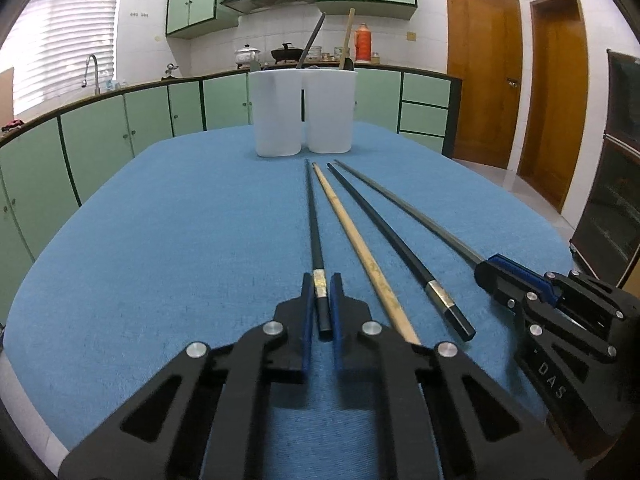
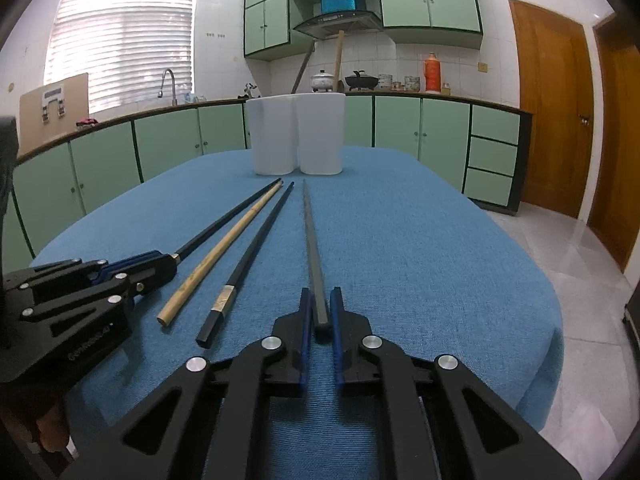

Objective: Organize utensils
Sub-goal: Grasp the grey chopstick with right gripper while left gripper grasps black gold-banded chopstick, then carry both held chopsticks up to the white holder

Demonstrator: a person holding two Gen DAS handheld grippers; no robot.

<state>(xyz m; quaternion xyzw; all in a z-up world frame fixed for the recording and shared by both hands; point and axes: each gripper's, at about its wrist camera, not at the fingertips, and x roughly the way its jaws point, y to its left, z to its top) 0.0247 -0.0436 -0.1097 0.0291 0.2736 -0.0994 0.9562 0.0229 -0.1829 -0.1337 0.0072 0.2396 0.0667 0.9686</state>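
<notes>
Clamping one chopstick each, the left gripper (image 1: 322, 300) and right gripper (image 2: 320, 312) left four outside the holder (image 1: 306, 112), two inside.

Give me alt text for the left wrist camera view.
The left gripper is shut on a black chopstick lying on a blue tablecloth, beside three more chopsticks and a white holder.

The white holder (image 1: 306, 114) hides the lower parts of the two utensils standing in it. The butt of the grey chopstick (image 1: 404, 208) is hidden inside the right claw (image 1: 486, 276). The tabletop's (image 1: 160, 240) near edge is cut off.
</notes>
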